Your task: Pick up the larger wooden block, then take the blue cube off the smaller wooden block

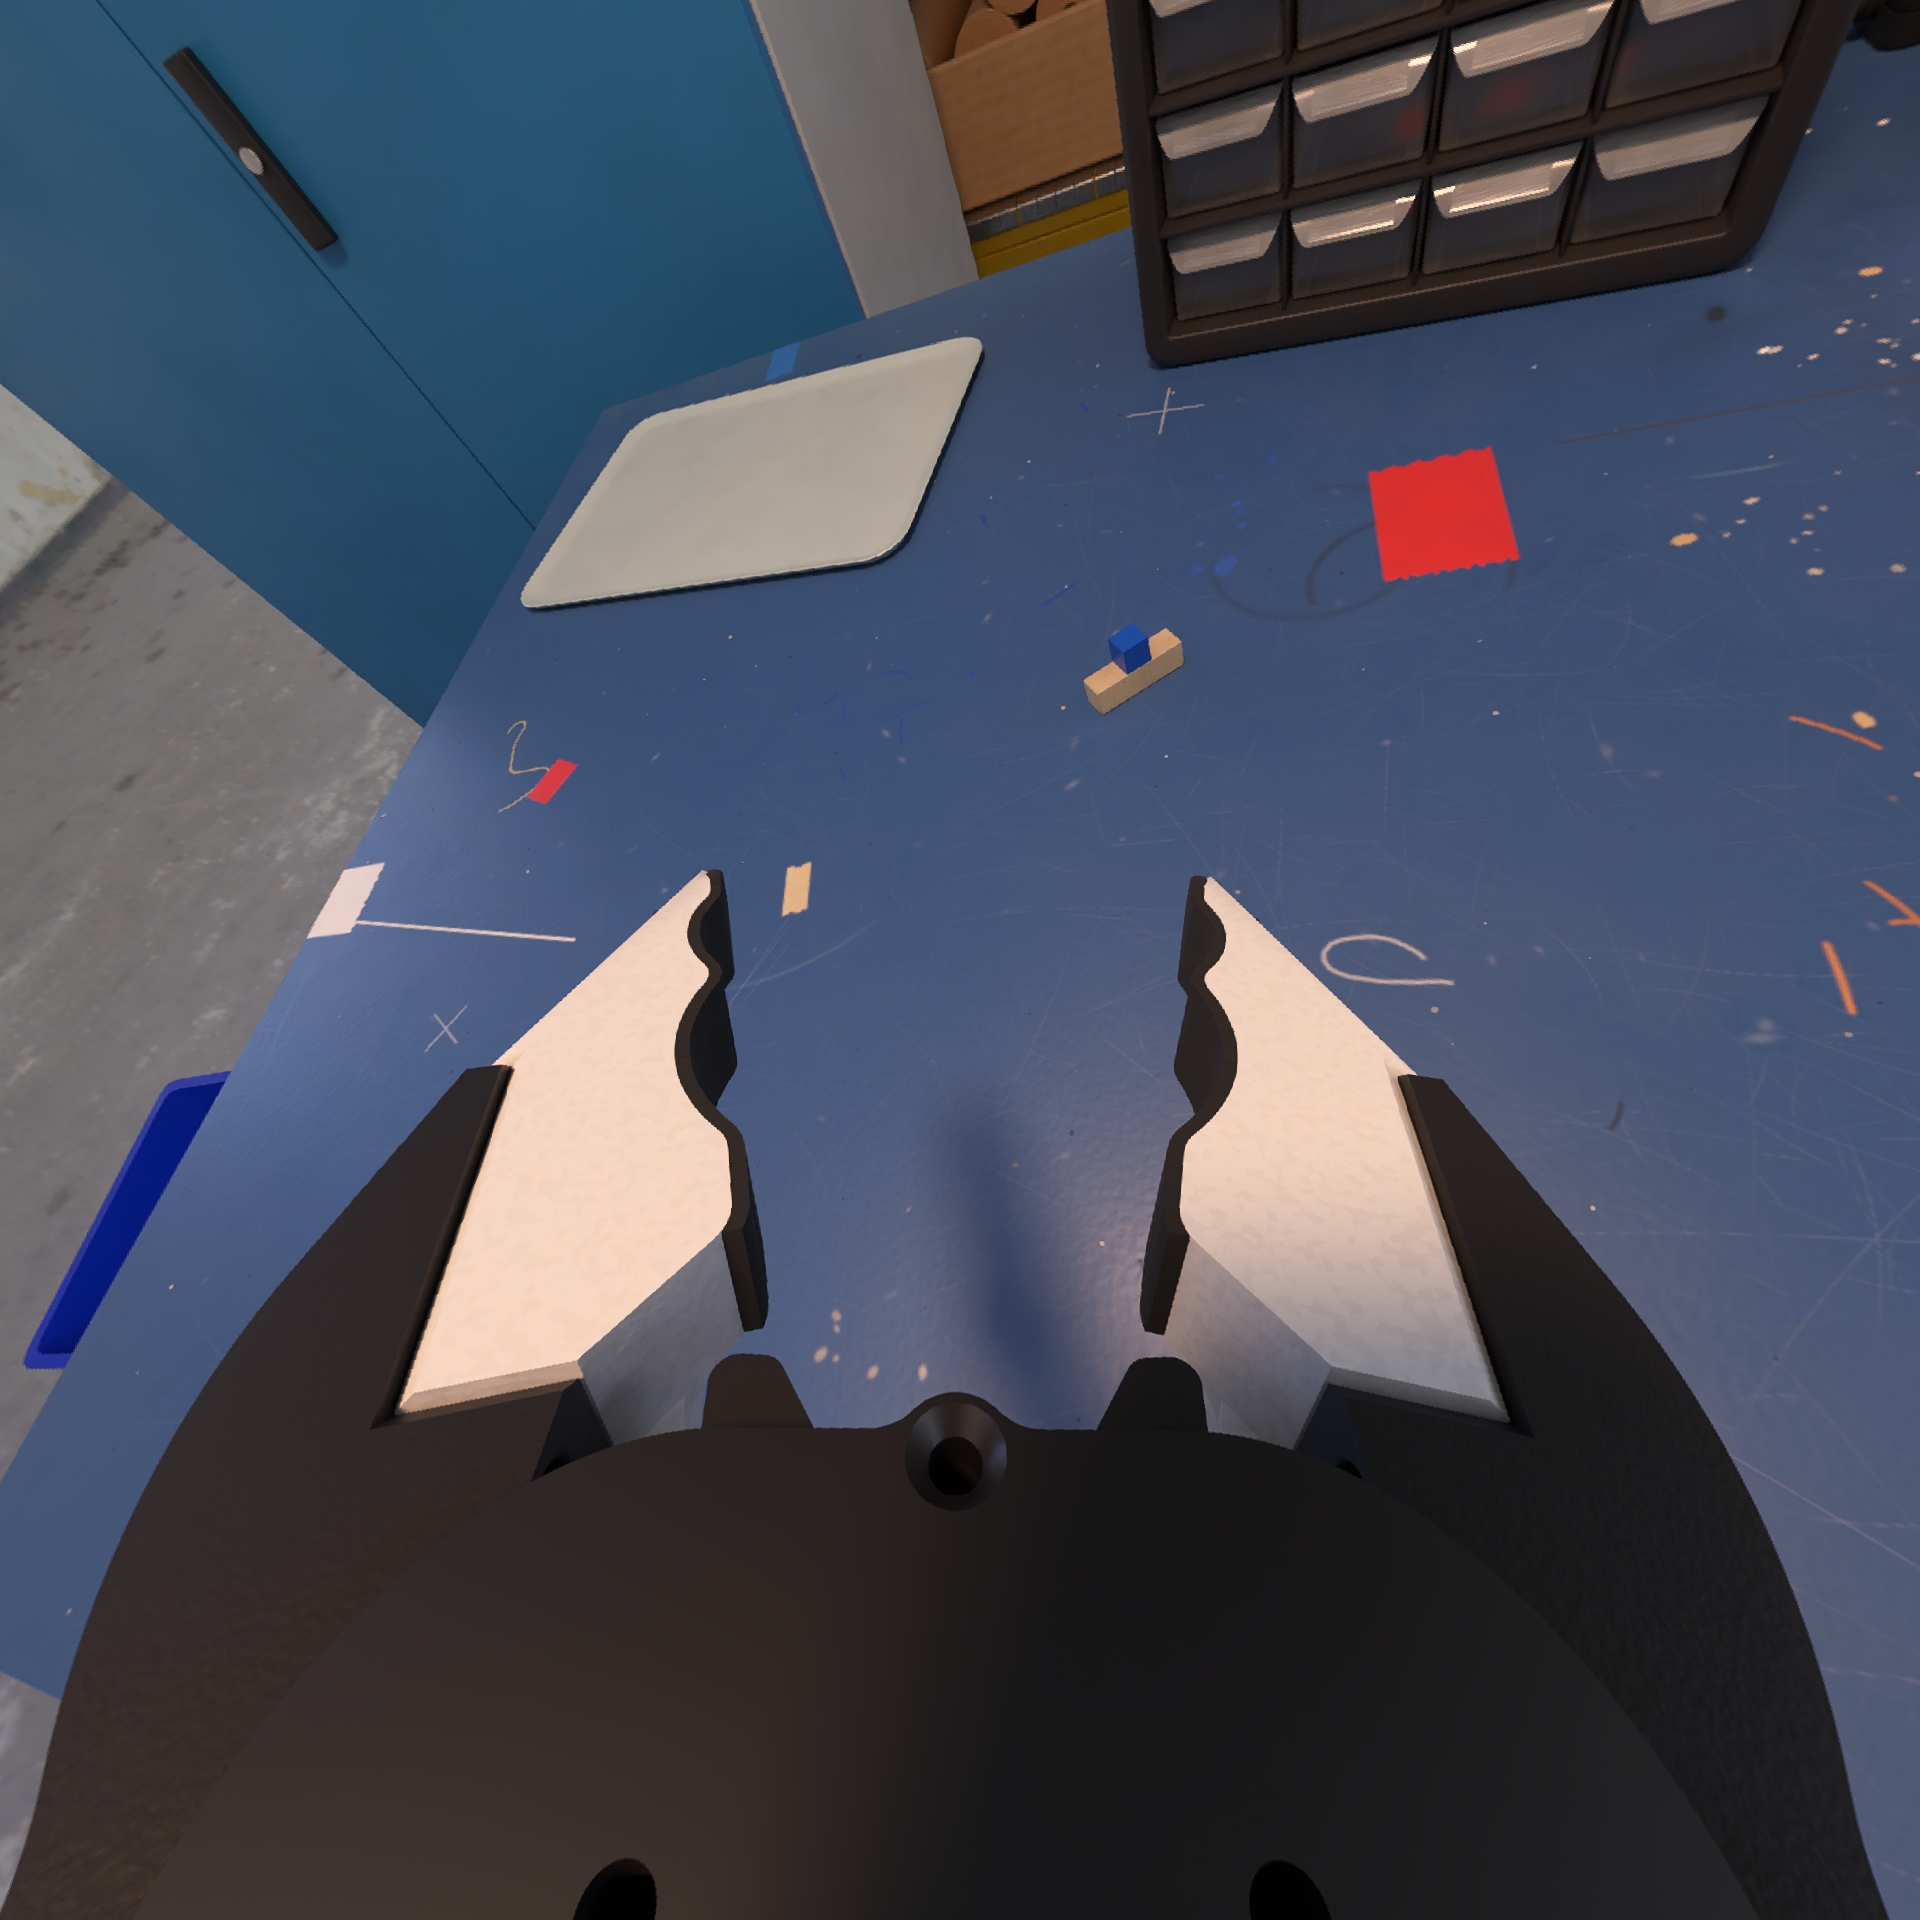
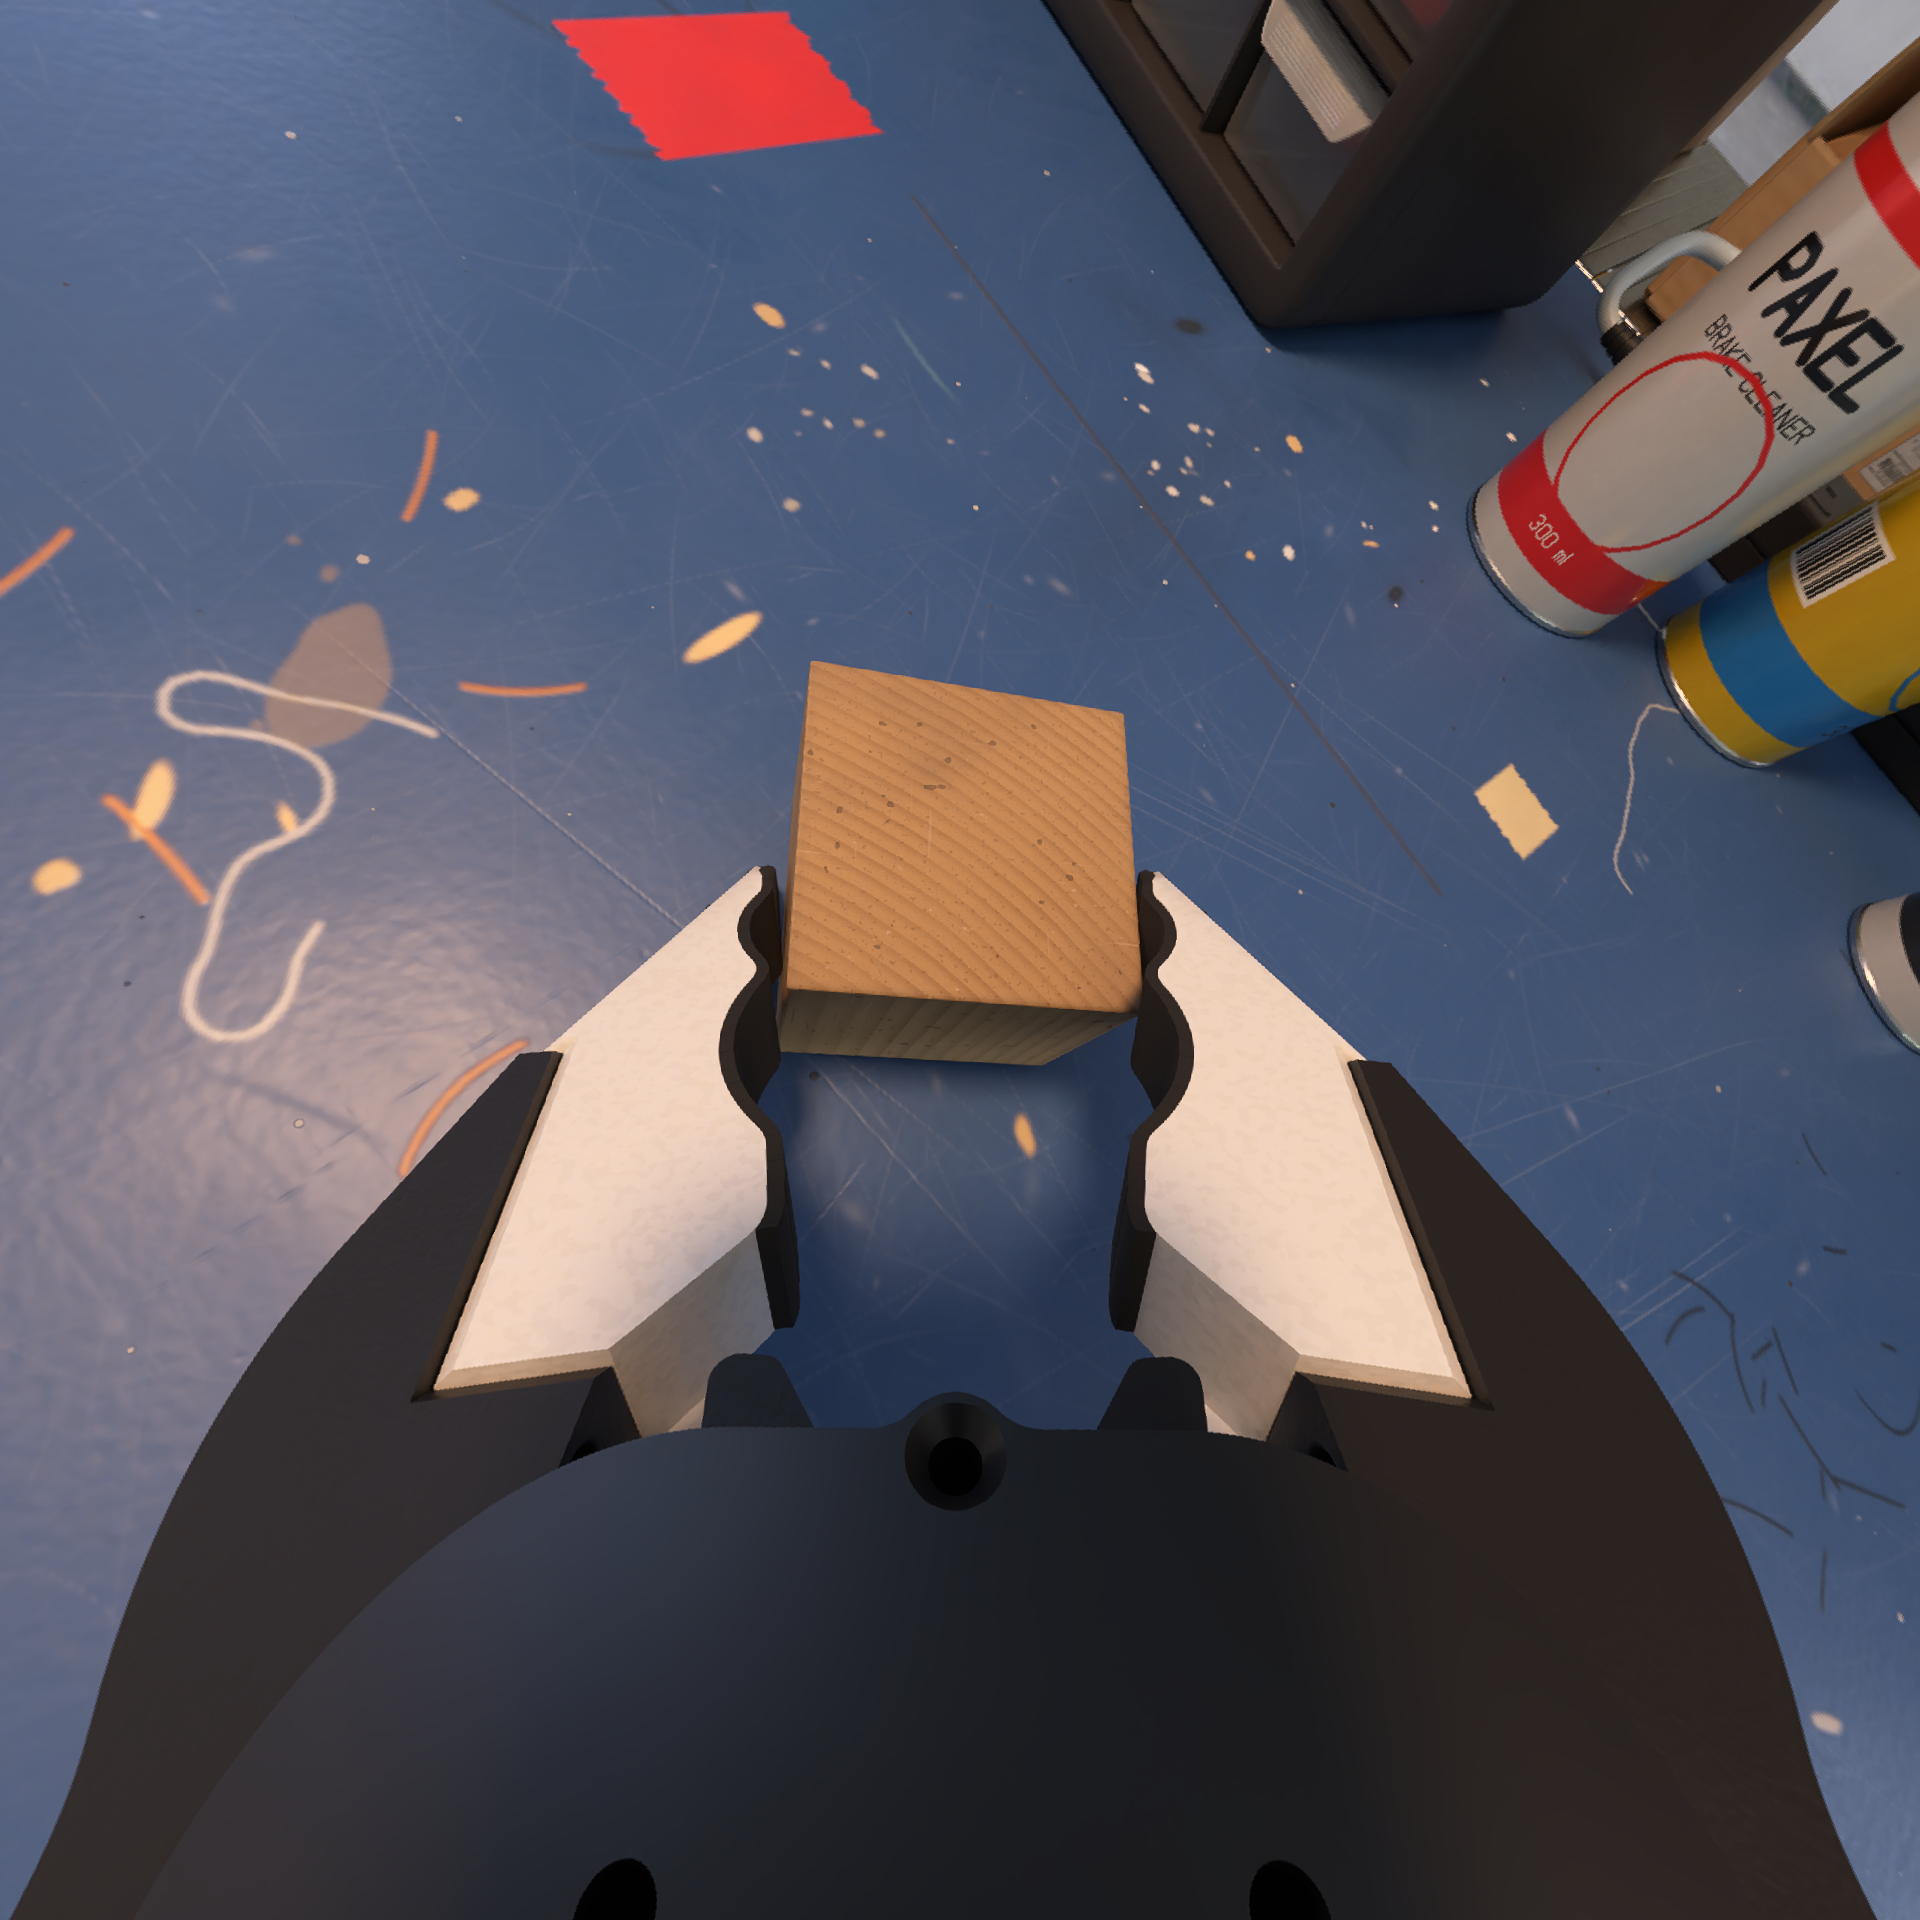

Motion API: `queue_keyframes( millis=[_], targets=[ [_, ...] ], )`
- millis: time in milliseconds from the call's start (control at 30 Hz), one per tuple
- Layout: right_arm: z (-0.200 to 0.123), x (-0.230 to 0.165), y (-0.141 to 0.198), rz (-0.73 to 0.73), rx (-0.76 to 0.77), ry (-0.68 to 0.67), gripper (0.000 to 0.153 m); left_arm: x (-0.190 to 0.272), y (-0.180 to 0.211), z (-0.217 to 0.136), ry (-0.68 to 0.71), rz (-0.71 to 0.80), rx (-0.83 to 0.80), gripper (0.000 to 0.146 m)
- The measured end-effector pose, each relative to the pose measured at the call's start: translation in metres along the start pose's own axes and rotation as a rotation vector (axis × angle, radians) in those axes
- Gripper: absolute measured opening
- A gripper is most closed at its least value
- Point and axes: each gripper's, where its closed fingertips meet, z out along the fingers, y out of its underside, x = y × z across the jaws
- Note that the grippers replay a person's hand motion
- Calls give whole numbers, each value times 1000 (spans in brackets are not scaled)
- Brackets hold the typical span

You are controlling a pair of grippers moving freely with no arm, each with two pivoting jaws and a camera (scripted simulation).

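Right gripper (image 2: pixel 956 940) fingers clamped on large tan wooden block (image 2: pixel 958 842) only by near end at tips, may pivot or slip out; left gripper (image 1: pixel 956 883) fingers wide, empty, small blue cube (image 1: pixel 1129 646) atop small pale wooden block (image 1: pixel 1135 673) well ahead on blue surface (image 1: pixel 1351 831).

Two tools, two wooden blocks, one cube!
Larger wooden block (image 2: pixel 961 852), smaller wooden block (image 1: pixel 1135 673), one blue cube (image 1: pixel 1129 646), three spray cans (image 2: pixel 1704 416), one drawer cabinet (image 1: pixel 1455 156), one grey tray (image 1: pixel 764 483).
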Motion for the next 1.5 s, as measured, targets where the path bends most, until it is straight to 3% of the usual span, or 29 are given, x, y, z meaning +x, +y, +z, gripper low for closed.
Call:
queue_keyframes(
  millis=[567,733,867,933,1033,1267,1500],
  targets=[
    [0,0,0,3,-1,12,68,-5,2,-2,11,-23,-10,85],
    [0,2,1,15,-3,21,68,6,-8,9,125,-15,4,94],
    [0,5,1,26,4,32,68,17,-17,44,269,-55,-62,96],
    [0,5,1,18,-1,38,68,27,-22,66,353,-59,-133,91],
    [0,4,1,6,-14,49,68,42,-33,101,413,52,-207,72],
    [-1,4,-1,-40,-10,91,68,64,-25,166,537,613,-483,63],
    [-2,0,0,16,1,32,68,78,-5,199,701,765,-628,53]
  ],
)
